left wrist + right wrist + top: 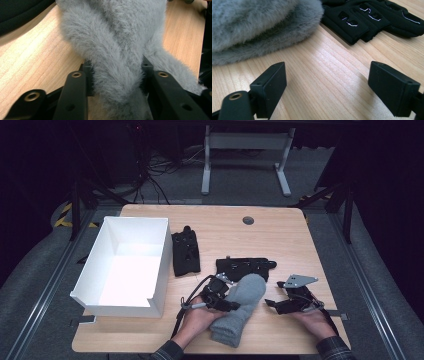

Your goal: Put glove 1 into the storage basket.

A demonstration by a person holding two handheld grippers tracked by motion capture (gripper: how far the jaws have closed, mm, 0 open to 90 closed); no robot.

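A grey fuzzy mitten (pixel 242 312) lies near the front edge of the wooden table (pixel 280 235), its rounded end pointing away from me. My left gripper (pixel 231 305) comes at it from the left side. In the left gripper view the two black jaws pinch a waist into the fur (pixel 117 45), so the left gripper (pixel 117 75) is shut on the mitten. My right gripper (pixel 272 304) rests just to the mitten's right, apart from it. In the right gripper view its jaws (pixel 327 82) stand wide open over bare wood, with the mitten (pixel 257 27) ahead on the left.
A black glove (pixel 245 267) lies just beyond the mitten and is seen in the right gripper view too (pixel 367 20). Another black glove (pixel 186 252) lies beside an open white box (pixel 82 275) at the table's left. A grey grommet (pixel 248 220) sits near the far edge.
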